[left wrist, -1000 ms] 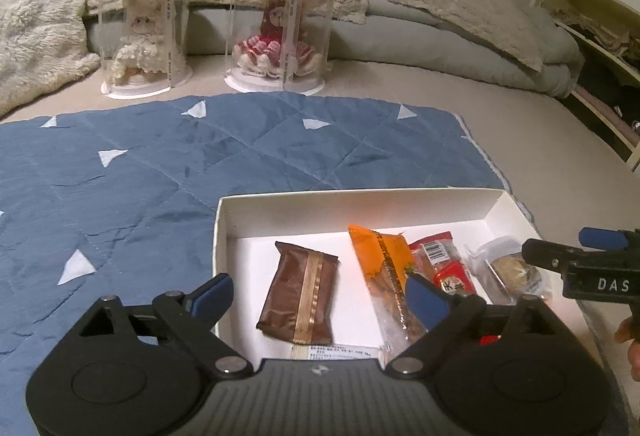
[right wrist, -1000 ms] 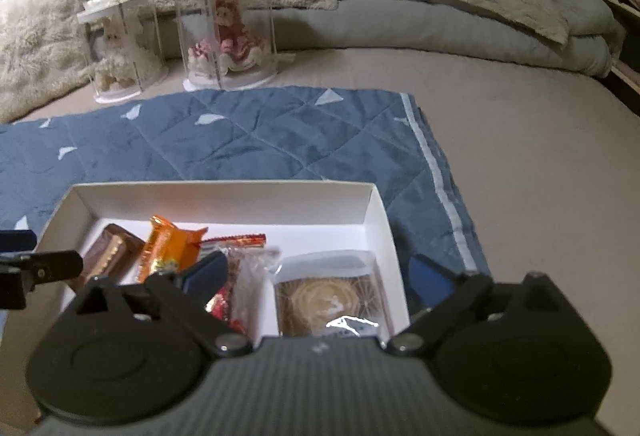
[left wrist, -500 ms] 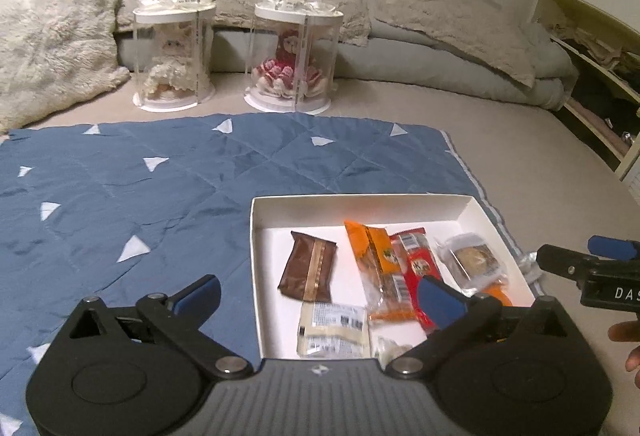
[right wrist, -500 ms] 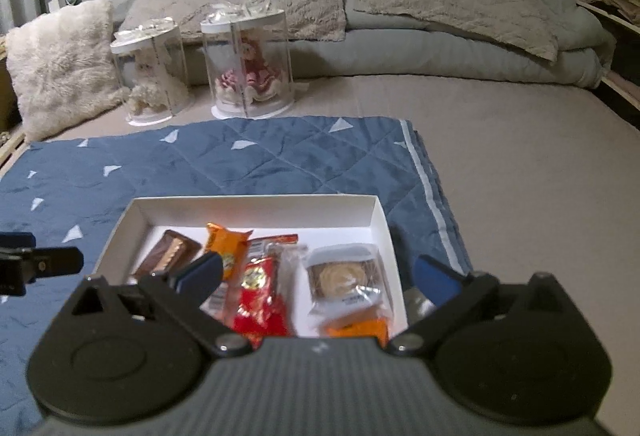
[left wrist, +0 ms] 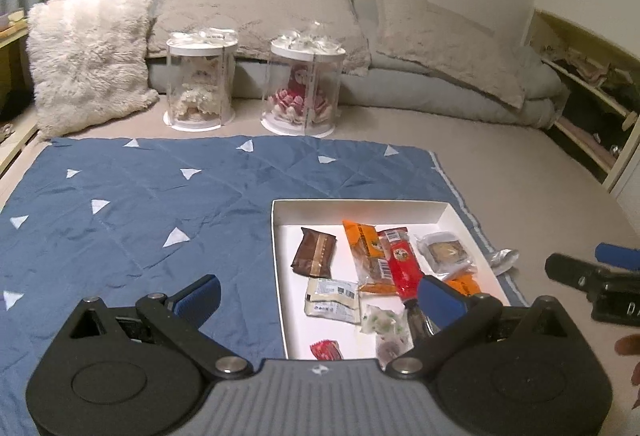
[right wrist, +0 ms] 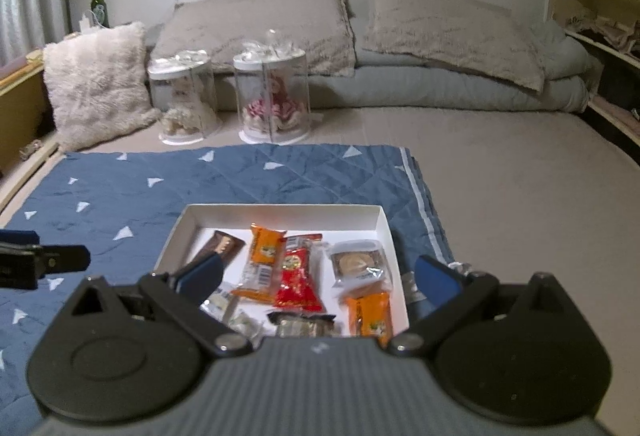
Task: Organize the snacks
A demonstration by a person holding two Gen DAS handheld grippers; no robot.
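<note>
A white box [left wrist: 356, 205] [right wrist: 280, 210] on the blue quilt holds several snacks: a brown packet [left wrist: 313, 251] [right wrist: 222, 245], an orange packet [left wrist: 366, 250] [right wrist: 262, 256], a red packet [left wrist: 402, 262] [right wrist: 296, 278], a clear-wrapped cookie [left wrist: 442, 250] [right wrist: 358, 262], a white packet [left wrist: 331, 296] and small ones near the front. A silver wrapper [left wrist: 502, 258] lies outside the box's right wall. My left gripper [left wrist: 320, 294] is open and empty, raised over the box's near left part. My right gripper [right wrist: 318, 274] is open and empty above the box's near end.
The blue quilt [left wrist: 140, 204] with white triangles covers the bed's left part. Two clear cylinder cases with dolls [left wrist: 198, 86] [left wrist: 304, 92] stand behind it. Pillows [left wrist: 256, 12] and a fluffy cushion [left wrist: 86, 52] line the back. Shelves [left wrist: 592, 96] stand at the right.
Both grippers have pulled back and up from the box, so more of the box, quilt and room shows. Both stayed open and empty.
</note>
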